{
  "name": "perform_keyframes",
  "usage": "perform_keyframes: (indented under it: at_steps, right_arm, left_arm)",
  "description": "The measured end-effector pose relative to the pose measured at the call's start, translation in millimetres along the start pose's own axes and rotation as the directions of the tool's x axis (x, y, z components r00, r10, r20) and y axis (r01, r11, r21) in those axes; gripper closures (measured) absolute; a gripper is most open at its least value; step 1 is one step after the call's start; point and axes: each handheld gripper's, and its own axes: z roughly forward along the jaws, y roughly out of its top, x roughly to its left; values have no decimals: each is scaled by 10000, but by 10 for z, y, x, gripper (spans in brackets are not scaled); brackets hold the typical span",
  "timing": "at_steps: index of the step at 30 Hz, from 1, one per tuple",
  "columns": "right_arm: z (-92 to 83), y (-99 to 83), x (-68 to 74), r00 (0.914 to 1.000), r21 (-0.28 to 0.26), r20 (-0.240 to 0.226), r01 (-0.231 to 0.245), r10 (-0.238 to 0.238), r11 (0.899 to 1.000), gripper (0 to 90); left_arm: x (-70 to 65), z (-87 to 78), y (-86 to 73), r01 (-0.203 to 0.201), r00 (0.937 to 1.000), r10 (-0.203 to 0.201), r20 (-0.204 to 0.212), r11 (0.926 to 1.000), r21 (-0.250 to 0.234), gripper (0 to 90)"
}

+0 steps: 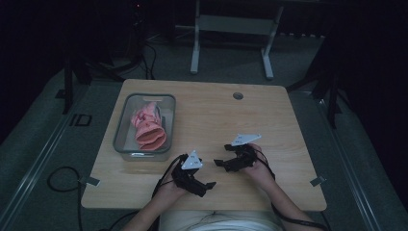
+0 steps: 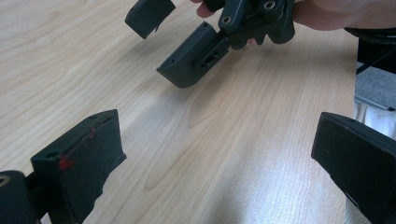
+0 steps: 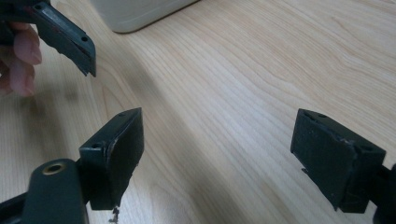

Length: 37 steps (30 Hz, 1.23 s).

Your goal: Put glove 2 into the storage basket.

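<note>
Hovering apart, empty left claw (image 1: 208, 186), right claw (image 1: 219, 162)

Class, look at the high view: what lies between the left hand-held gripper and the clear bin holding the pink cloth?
Bare wooden table separates the left hand-held gripper from the clear bin with the pink cloth.

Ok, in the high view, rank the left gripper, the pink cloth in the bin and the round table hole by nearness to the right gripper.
1. Left gripper: just beside the right gripper, near edge.
2. Pink cloth: in the clear bin, left side.
3. Round hole: far edge, about as far as the cloth, too close to call.
</note>
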Motion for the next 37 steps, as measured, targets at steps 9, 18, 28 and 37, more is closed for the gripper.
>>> perform_keyframes:
  at_steps: [9, 18, 28, 37]
  right_arm:
    - [-86, -141, 12, 9998, -155, 191, 51, -48, 9999, 168]
    - [-142, -283, -36, 9990, -205, 345, -285, 292, 9994, 168]
    - [-118, -383, -82, 9981, -7, 358, -507, 507, 9987, 164]
    - [-118, -394, -89, 9978, -77, 478, -445, 449, 9990, 164]
  left_arm:
    - [-30, 100, -86, -162, 9998, 167, -146, 9993, 336, 17]
    - [-63, 166, -134, -536, 9978, 551, -365, 9978, 396, 17]
    - [-74, 150, -153, -820, 9959, 825, -365, 9965, 149, 17]
    - [-77, 142, -156, -763, 9964, 765, -369, 9971, 82, 18]
